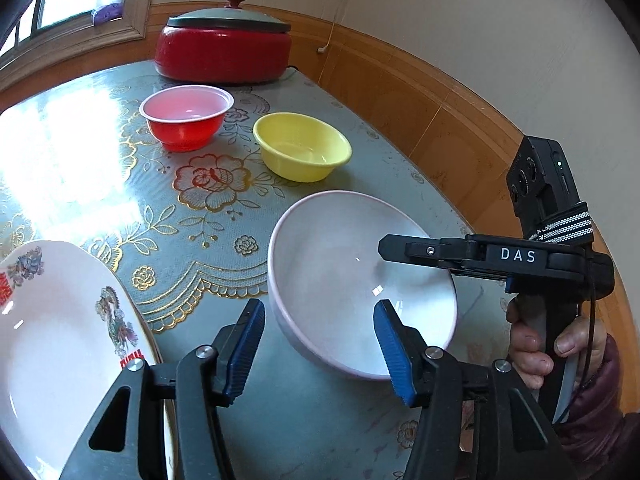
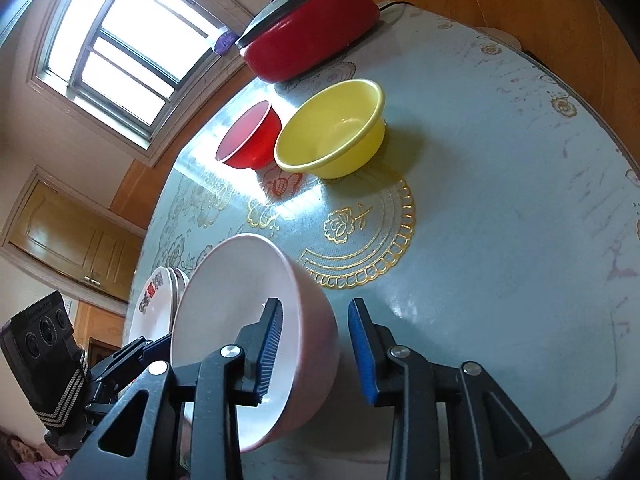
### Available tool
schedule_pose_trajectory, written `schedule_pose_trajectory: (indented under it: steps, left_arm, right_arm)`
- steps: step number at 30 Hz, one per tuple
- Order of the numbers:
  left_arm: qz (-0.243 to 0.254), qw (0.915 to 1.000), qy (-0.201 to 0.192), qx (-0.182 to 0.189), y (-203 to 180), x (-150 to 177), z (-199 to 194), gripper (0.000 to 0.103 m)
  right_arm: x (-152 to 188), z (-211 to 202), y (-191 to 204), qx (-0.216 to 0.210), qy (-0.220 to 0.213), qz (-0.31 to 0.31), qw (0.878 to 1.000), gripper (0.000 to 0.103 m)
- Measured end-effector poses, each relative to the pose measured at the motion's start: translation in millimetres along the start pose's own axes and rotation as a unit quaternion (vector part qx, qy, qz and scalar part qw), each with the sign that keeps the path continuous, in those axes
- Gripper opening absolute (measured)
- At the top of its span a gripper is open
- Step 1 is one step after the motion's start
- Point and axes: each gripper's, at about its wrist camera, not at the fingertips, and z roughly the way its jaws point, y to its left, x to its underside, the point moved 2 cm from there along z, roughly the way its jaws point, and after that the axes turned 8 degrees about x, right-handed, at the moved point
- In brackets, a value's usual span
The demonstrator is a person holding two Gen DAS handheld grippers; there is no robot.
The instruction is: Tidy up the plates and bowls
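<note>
A pale pink bowl (image 1: 352, 280) stands on the table near the front edge; it also shows in the right wrist view (image 2: 240, 304). My left gripper (image 1: 320, 344) is open, its fingers astride the bowl's near rim, one pad inside. My right gripper (image 2: 314, 344) is open, with one finger inside the bowl and one outside its wall; it shows from the side in the left wrist view (image 1: 404, 252). A yellow bowl (image 1: 302, 146) and a red bowl (image 1: 186, 116) stand farther back. Stacked white plates with printed patterns (image 1: 60, 340) lie to the left.
A red electric pot with a grey lid (image 1: 224, 46) stands at the table's far end by the wall. The table has a floral grey-blue cloth (image 1: 208, 216). Wooden wall panelling runs along the right side. A window is at the far left.
</note>
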Motion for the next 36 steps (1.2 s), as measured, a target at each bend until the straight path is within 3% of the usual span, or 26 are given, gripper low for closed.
schedule_pose_trajectory:
  steps: [6,14,16,18,22,31,33,36]
  left_arm:
    - [-0.01,0.9997,-0.022,-0.003,5,-14,-11,0.057]
    - [-0.026,0.9986,-0.038,-0.028,22,-60,-5,0.051]
    - [-0.034,0.9982,-0.033,-0.038,28,-72,3,0.049]
    - [-0.04,0.9981,-0.028,-0.038,34,-83,11,0.042]
    - [-0.049,0.9979,-0.01,-0.04,41,-100,31,0.037]
    - [-0.03,0.9978,0.031,-0.05,51,-136,75,0.037]
    - [-0.029,0.9975,0.043,-0.048,56,-142,88,0.037]
    - [-0.028,0.9968,0.062,-0.042,62,-147,106,0.029]
  right_arm:
    - [-14,-19,-7,-0.009,-0.032,0.013,0.999,0.037]
    - [-53,-22,-13,0.001,-0.08,0.017,0.997,0.034]
    - [-65,-16,-13,0.002,-0.077,0.02,0.997,0.029]
    - [-75,-7,-11,0.001,-0.073,0.02,0.997,0.028]
    - [-94,6,-9,0.008,-0.068,0.015,0.998,0.028]
    - [-129,41,-24,0.038,-0.051,0.024,0.998,0.029]
    - [-131,51,-27,0.028,-0.043,0.027,0.998,0.029]
    - [-129,64,-25,0.05,-0.036,0.007,0.998,0.011]
